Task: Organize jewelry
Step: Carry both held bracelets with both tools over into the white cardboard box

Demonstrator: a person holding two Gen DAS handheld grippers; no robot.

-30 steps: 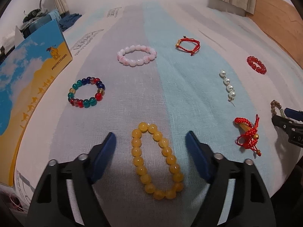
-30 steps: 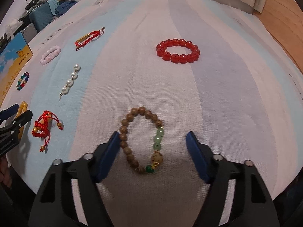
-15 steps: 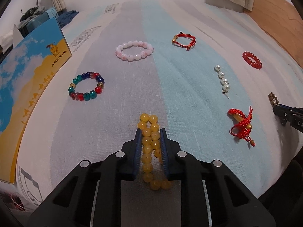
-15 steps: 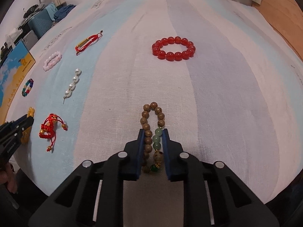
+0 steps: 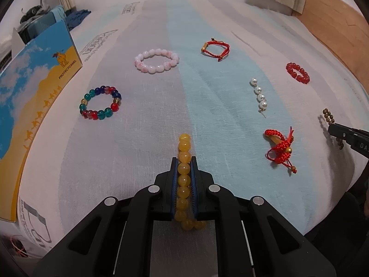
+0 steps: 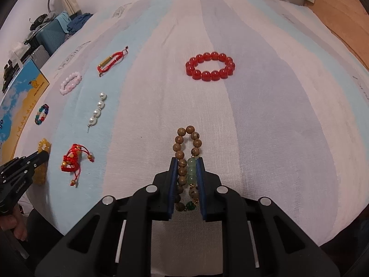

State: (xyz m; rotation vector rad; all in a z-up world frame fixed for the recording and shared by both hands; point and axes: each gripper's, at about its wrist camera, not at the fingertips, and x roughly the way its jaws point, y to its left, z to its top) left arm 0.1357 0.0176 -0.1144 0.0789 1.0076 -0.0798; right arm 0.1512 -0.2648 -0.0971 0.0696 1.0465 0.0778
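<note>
A blue-and-yellow box lies at the left edge of the bed, which wears a sheet striped in grey, pale blue and pink. Beside the box sits a multicoloured bead bracelet, and farther back a pale pink bead bracelet. The left hand-held gripper is clamped on the yellow bead bracelet, squeezed flat into a line between the blue pads, its far end poking out over the sheet. To the right come a red cord bracelet, a short pearl strand and a knotted red cord charm. The right hand-held gripper is pressed onto the wooden bead bracelet with jade-green beads, pinched narrow between its pads. Beyond it, well apart, a red bead bracelet lies round on the sheet
</note>
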